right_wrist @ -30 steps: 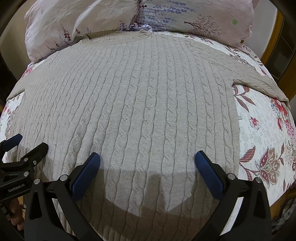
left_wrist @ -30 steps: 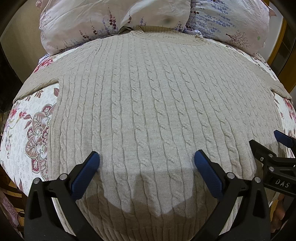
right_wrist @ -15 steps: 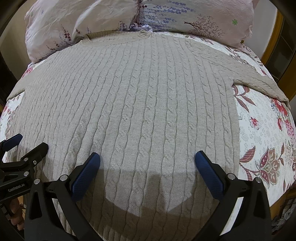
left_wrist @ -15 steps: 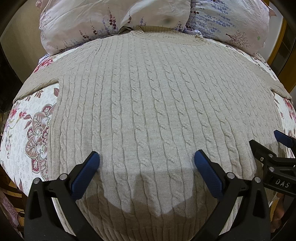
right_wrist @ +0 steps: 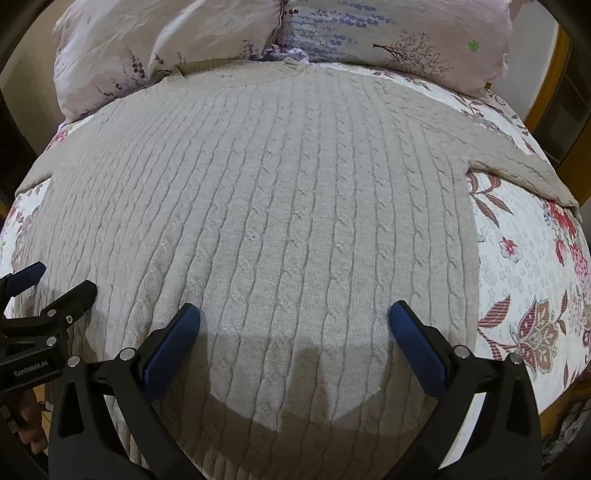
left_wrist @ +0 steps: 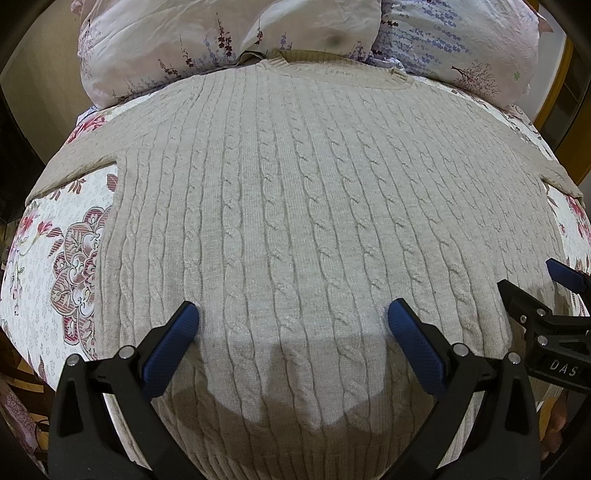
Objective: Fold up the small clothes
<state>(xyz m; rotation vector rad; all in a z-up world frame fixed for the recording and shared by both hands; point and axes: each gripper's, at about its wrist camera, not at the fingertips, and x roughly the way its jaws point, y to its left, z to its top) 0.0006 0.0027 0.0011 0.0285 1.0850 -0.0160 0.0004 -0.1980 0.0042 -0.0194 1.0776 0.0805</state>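
Observation:
A beige cable-knit sweater (left_wrist: 295, 206) lies flat on the bed, collar at the far end, sleeves spread to both sides; it also fills the right wrist view (right_wrist: 280, 206). My left gripper (left_wrist: 293, 314) is open and empty, hovering over the sweater's lower left part. My right gripper (right_wrist: 293, 314) is open and empty over the lower right part. Each gripper shows at the edge of the other's view: the right one (left_wrist: 528, 280) at the right, the left one (right_wrist: 55, 280) at the left. The sweater's hem is hidden under the grippers.
A floral bedspread (left_wrist: 55, 258) (right_wrist: 524, 280) shows on both sides of the sweater. Two floral pillows (left_wrist: 229, 40) (right_wrist: 388, 33) lie at the head of the bed, touching the collar. A wooden frame (right_wrist: 546, 96) stands at the far right.

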